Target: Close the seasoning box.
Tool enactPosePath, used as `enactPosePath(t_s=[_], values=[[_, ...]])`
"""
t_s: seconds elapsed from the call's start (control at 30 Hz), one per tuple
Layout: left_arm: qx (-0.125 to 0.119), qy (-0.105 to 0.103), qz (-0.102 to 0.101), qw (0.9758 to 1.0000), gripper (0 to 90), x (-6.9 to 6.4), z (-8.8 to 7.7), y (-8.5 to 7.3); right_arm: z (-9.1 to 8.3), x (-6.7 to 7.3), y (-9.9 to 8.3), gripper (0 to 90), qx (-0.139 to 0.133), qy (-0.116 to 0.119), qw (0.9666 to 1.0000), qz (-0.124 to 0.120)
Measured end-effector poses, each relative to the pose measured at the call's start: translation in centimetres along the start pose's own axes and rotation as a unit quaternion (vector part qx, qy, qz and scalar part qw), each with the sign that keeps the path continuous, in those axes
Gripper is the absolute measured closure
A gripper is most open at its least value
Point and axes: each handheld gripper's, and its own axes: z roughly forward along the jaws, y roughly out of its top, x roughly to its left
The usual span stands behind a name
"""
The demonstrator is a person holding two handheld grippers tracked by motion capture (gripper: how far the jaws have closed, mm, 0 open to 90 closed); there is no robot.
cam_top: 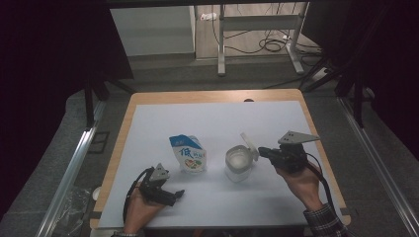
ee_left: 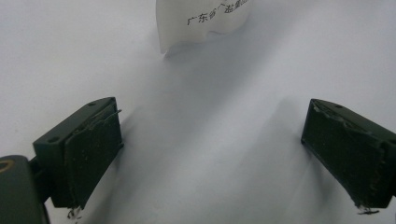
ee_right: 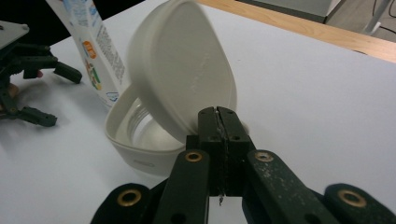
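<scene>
Lid (ee_right: 180, 70) work looks half done to me: my right gripper (ee_right: 218, 116) pinches its edge, tilted open over the jar (cam_top: 239, 163) at table centre, while my left gripper (cam_top: 170, 195) idles released at seven o'clock.

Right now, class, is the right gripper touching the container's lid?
Touching. In the right gripper view, the right gripper has its jaws closed together on the edge of the lid, holding it tilted up over the container.
</scene>
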Motion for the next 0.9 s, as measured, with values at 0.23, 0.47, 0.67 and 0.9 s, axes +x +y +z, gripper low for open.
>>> enactPosePath(t_s=[0.23, 0.47, 0.67, 0.9], values=[[0.000, 0.000, 0.000, 1.0000, 5.1, 0.0, 0.0, 0.0, -0.1, 0.2, -0.4, 89.2, -0.001, 0.001, 1.0000, 0.002], [0.001, -0.001, 0.000, 1.0000, 5.1, 0.0, 0.0, 0.0, -0.3, 0.2, -1.7, 89.1, 0.000, -0.001, 1.0000, 0.008], [0.000, 0.000, -0.001, 1.0000, 5.1, 0.0, 0.0, 0.0, -0.1, 0.3, -3.1, 88.7, 0.001, 0.007, 0.9999, 0.012], [0.000, 0.000, -0.001, 1.0000, 5.1, 0.0, 0.0, 0.0, 0.4, 0.5, -4.4, 88.7, 0.000, 0.019, 0.9997, 0.013]])
